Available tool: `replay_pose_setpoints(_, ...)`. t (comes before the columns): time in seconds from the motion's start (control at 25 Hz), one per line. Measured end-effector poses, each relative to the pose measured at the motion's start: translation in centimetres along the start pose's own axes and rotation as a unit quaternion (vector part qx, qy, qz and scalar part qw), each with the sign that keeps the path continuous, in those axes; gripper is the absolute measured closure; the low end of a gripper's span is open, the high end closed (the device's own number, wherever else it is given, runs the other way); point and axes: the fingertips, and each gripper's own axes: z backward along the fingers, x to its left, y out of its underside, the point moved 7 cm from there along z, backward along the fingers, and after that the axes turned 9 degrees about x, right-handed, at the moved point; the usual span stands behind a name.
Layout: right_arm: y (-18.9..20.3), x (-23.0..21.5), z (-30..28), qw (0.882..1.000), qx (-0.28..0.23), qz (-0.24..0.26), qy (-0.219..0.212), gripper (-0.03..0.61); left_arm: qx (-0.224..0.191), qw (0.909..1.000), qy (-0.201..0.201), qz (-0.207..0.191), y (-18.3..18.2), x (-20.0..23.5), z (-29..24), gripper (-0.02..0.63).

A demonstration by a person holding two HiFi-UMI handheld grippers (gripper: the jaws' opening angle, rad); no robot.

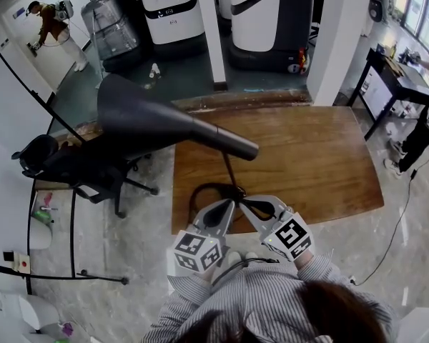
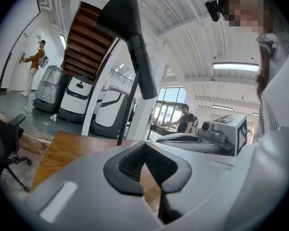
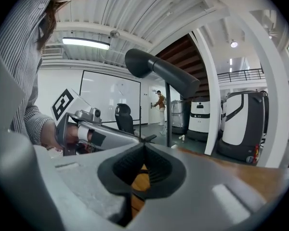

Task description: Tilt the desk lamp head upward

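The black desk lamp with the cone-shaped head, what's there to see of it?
This matte black desk lamp looks like plastic or painted metal. Its wide cone head narrows into a thick tube on a thin dark stem rising from the brown wooden table. The cone end sits higher than the tube end. Nothing grips it.

Wooden table [image 1: 322, 163] — black desk lamp [image 1: 164, 116] upright near its front edge
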Motion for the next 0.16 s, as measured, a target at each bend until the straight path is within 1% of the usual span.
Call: replay_pose_setpoints(0.16, 0.03, -0.19, 0.12, 1.000, 0.004, -0.005, 0.001, 0.577, 0.001, 1.0000, -0.002, -0.002, -0.09, -0.09, 0.01, 0.611)
